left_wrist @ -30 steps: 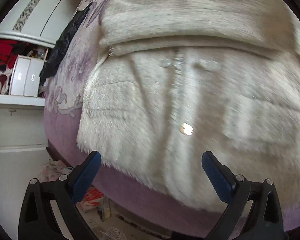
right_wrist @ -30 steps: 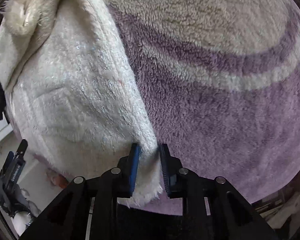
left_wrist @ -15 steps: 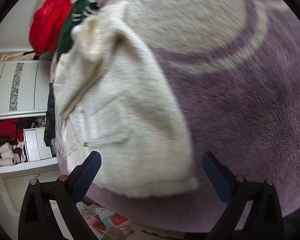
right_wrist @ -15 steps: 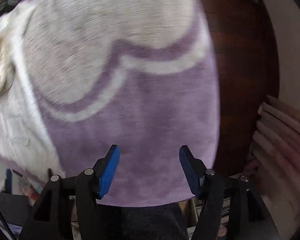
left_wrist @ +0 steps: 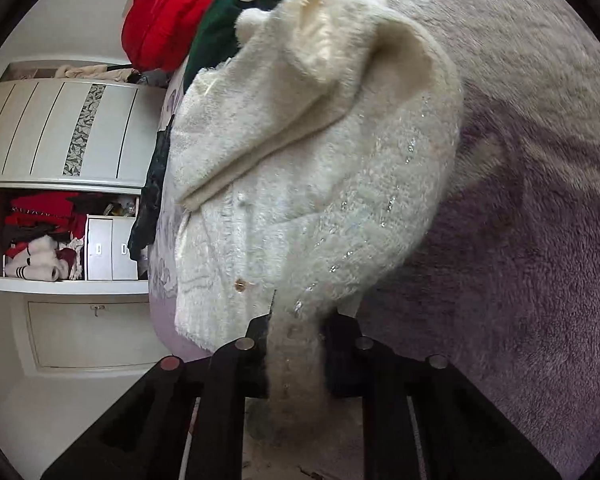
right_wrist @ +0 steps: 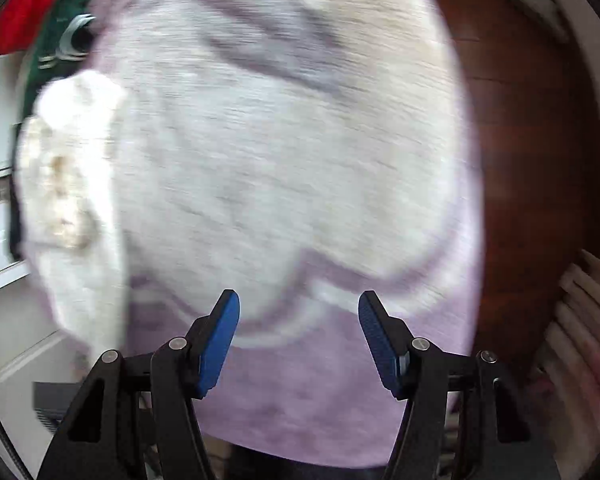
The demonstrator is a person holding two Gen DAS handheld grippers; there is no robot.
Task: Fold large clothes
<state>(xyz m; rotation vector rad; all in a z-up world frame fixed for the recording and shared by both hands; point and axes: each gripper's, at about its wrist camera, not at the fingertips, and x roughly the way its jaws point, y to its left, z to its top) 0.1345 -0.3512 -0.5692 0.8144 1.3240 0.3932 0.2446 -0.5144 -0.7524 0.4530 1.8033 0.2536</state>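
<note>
While the left gripper [left_wrist: 296, 344] is pinching a corner of the cream fuzzy coat [left_wrist: 312, 168] at the six o'clock edge of the left wrist view, its jaws are sitting close together with the fluffy fabric squeezed between them. The coat is lying folded on the purple fleece blanket [left_wrist: 520, 260], spreading from the grip up toward twelve o'clock, with a gold button [left_wrist: 241, 286] showing near seven o'clock of its body and glittery threads running down its right side. A red garment [left_wrist: 168, 16] and a green striped garment [left_wrist: 228, 12] are sitting beyond the coat at about eleven o'clock. A white wardrobe [left_wrist: 60, 132] is filling the nine o'clock side, its open shelf holding piled clothes [left_wrist: 40, 240], and a dark lacy piece [left_wrist: 152, 200] is hanging over the blanket edge beside it. In the right wrist view, which is blurred, the right gripper [right_wrist: 300, 336] is hovering at six o'clock with its blue pads [right_wrist: 220, 340] standing well apart; the jaws have just been opening, and nothing is between them. Below them the blanket is lying with its pale cream and purple pattern [right_wrist: 284, 152]. The coat is appearing only as a pale strip at nine o'clock. Dark wood [right_wrist: 532, 140] is showing at three o'clock, and folded pale fabrics [right_wrist: 580, 320] are stacked at four o'clock.
</note>
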